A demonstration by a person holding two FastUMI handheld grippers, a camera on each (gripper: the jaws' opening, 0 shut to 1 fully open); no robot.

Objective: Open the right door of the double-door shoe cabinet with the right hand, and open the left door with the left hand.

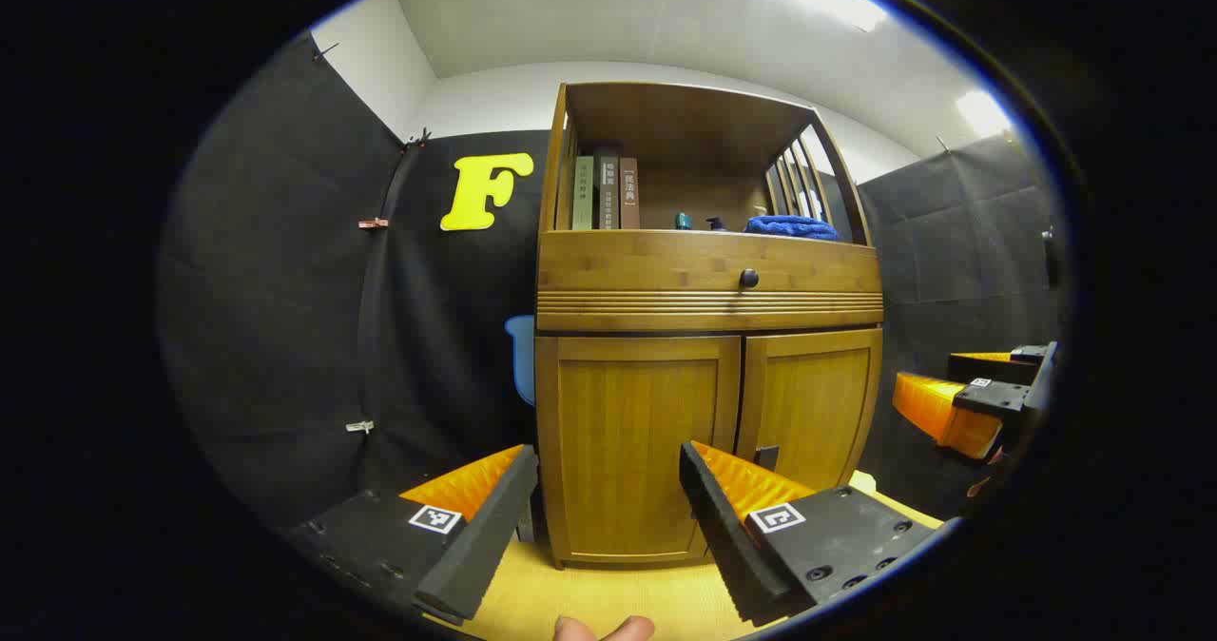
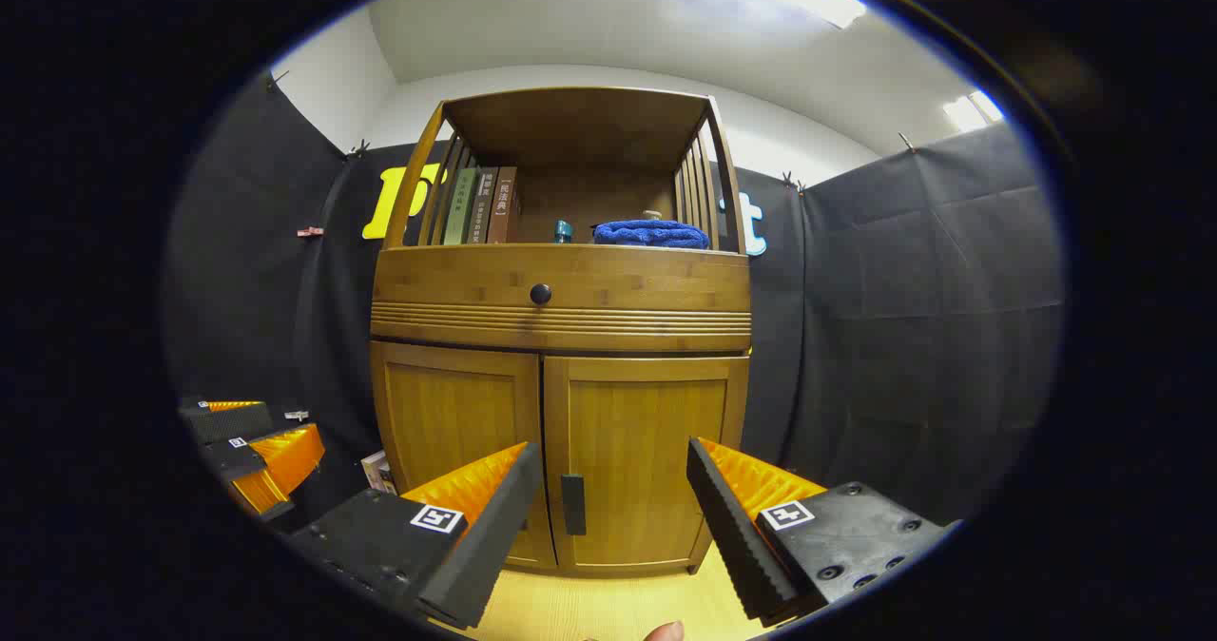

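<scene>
A wooden shoe cabinet point(image 1: 708, 280) point(image 2: 561, 299) stands ahead with both lower doors closed. In the left gripper view, my left gripper point(image 1: 608, 527) is open in front of the left door point(image 1: 632, 441), a short way off; the right door point(image 1: 813, 403) has a dark handle point(image 1: 766, 456) near its inner edge. My right gripper point(image 1: 979, 398) appears at the far right, apart from the cabinet. In the right gripper view, my right gripper point(image 2: 613, 527) is open facing the right door point(image 2: 642, 451), whose dark handle point(image 2: 572, 504) sits between the fingers, untouched. The left door point(image 2: 456, 432) is beside it, and my left gripper point(image 2: 252, 451) hovers at far left.
Above the doors is a drawer with a round black knob point(image 1: 748, 279) point(image 2: 540, 293). The open shelf holds three books point(image 1: 604, 194), a small teal item point(image 2: 564, 231) and a folded blue cloth point(image 1: 791, 227) point(image 2: 651, 233). Light wooden floor point(image 1: 608, 603) lies below. Black cloth walls surround the cabinet.
</scene>
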